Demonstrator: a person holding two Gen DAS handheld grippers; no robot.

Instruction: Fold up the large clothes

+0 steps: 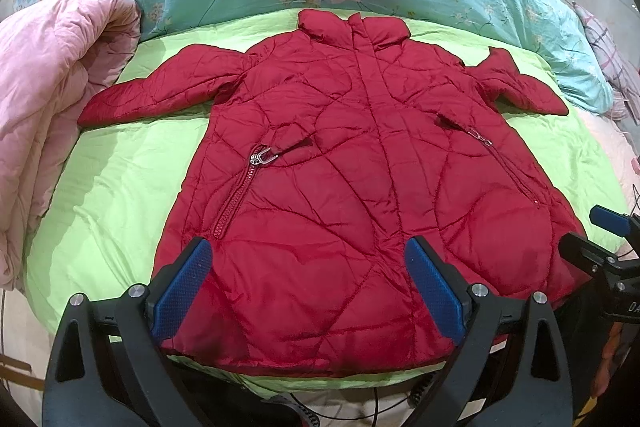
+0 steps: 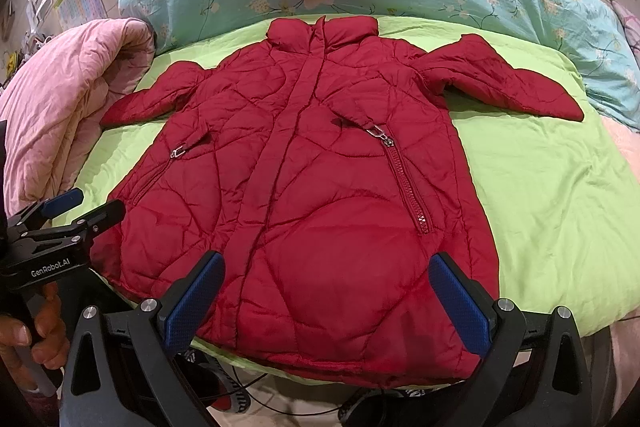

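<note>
Left wrist view
- Jacket: a red quilted puffer jacket (image 1: 344,195) lies flat, front up and zipped, on the lime-green sheet (image 1: 120,187) of the bed; collar far, hem near.
- Long axis: collar to hem, running straight away from the left gripper (image 1: 308,291).
- Left gripper: released, jaws wide, hovering over the hem, left of the centre placket; nothing between its blue pads.
- Sleeves: both spread sideways; the left sleeve (image 1: 156,91) reaches toward the pink quilt (image 1: 52,87).
- Right gripper: only its tip (image 1: 600,231) shows at the frame's right edge, by the hem's right corner.

Right wrist view
- Right gripper: (image 2: 326,303) released, jaws wide, over the hem, right of the placket, empty.
- Right sleeve: (image 2: 508,83) angles outward, well apart from the gripper.
- Left gripper: seen side-on (image 2: 80,207) just beside the hem's left edge, held by a hand (image 2: 36,339), jaws apart.
- Judgement: each gripper is nearer its own side's sleeve; a lengthwise fold inward seems the likely start.
</note>
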